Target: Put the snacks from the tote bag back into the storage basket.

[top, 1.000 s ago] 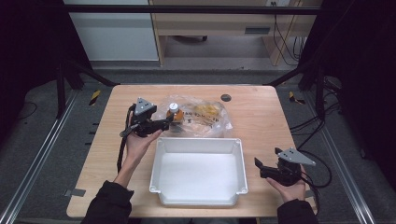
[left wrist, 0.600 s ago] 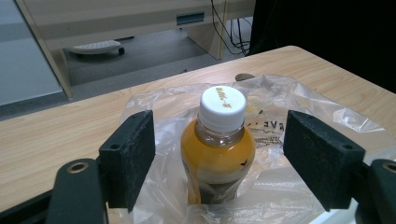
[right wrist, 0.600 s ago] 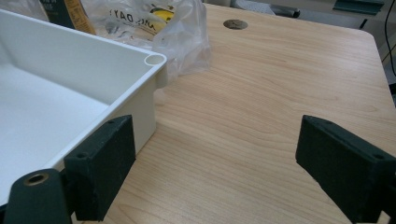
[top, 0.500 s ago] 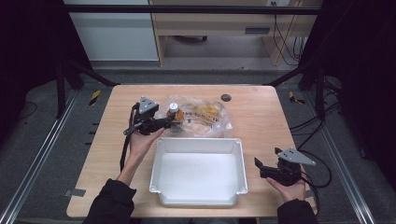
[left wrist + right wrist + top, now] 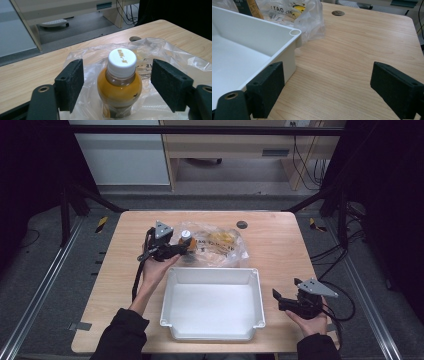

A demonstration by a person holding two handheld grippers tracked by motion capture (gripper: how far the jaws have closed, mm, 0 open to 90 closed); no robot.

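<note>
Nearest, the right gripper (image 5: 285,301) is held spread beside the white tray (image 5: 175,320); farther, the left gripper (image 5: 117,82) is spread around the orange bottle (image 5: 119,87) on the plastic bag (image 5: 230,251); jaws should be closed squarely below the cap.

Bottle (image 5: 119,85) base cut off below

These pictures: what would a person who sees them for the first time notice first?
Probably the bottle of orange liquid with a white cap, standing on the clear plastic bag between the open jaws of the left gripper. Next, the empty white bin at the table's near middle, with the right gripper open beside it.
</note>
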